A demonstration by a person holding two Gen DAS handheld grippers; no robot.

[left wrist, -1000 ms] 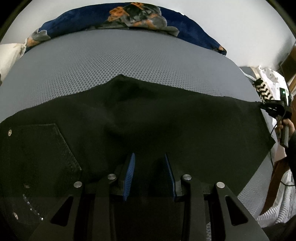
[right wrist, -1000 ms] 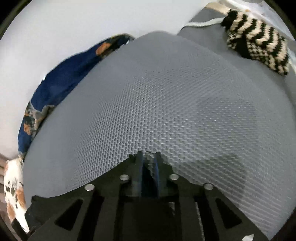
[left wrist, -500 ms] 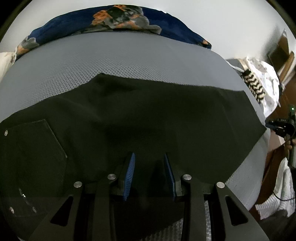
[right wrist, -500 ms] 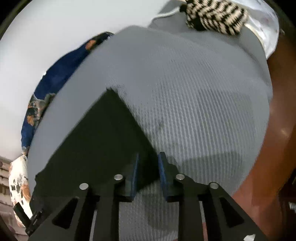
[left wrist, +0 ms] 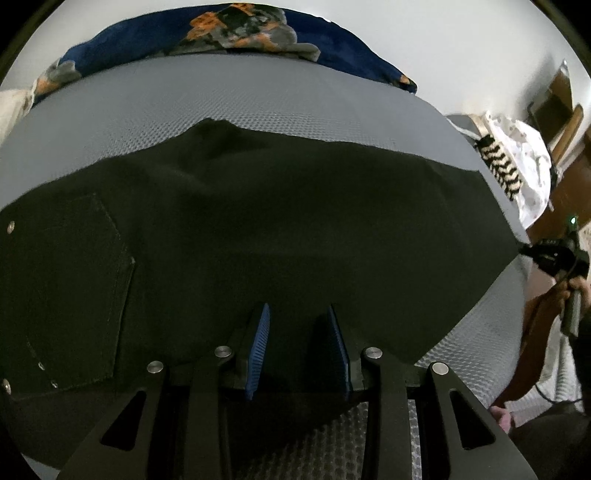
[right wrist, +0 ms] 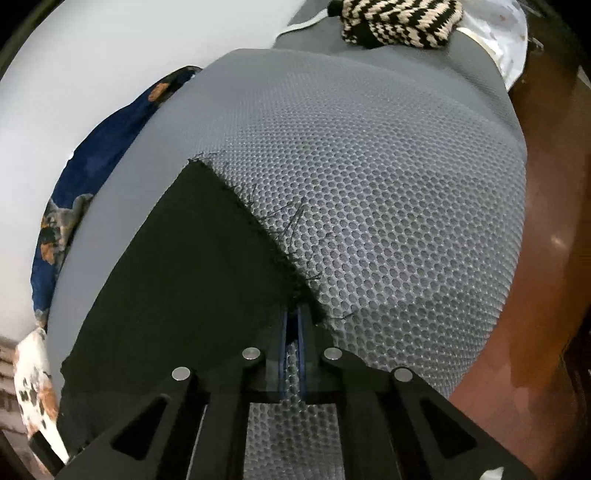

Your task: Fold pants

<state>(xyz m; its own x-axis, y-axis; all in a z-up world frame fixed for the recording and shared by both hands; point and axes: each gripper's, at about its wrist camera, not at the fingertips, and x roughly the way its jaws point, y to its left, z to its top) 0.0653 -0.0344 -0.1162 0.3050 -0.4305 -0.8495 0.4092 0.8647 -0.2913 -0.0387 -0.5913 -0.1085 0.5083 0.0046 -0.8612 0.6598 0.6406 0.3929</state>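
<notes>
Black pants [left wrist: 258, 221] lie spread flat on a grey mesh mattress [left wrist: 258, 99], back pocket at the left. My left gripper [left wrist: 297, 314] is open, its blue pads just above the near edge of the pants, holding nothing. My right gripper [right wrist: 294, 314] is shut on the frayed hem corner of the pants [right wrist: 207, 266] near the mattress's right edge. The right gripper also shows in the left wrist view [left wrist: 550, 254], at the far right corner of the pants.
A dark blue floral pillow [left wrist: 236, 33] lies along the far edge of the mattress. A black-and-cream knitted item [right wrist: 399, 18] and white cloth [left wrist: 524, 162] lie at the right end. Brown wooden furniture [right wrist: 546, 258] borders the mattress on the right.
The right gripper has closed on the frayed hem corner and drawn the leg out flat toward the mattress's right edge. The left gripper stays open over the near edge.
</notes>
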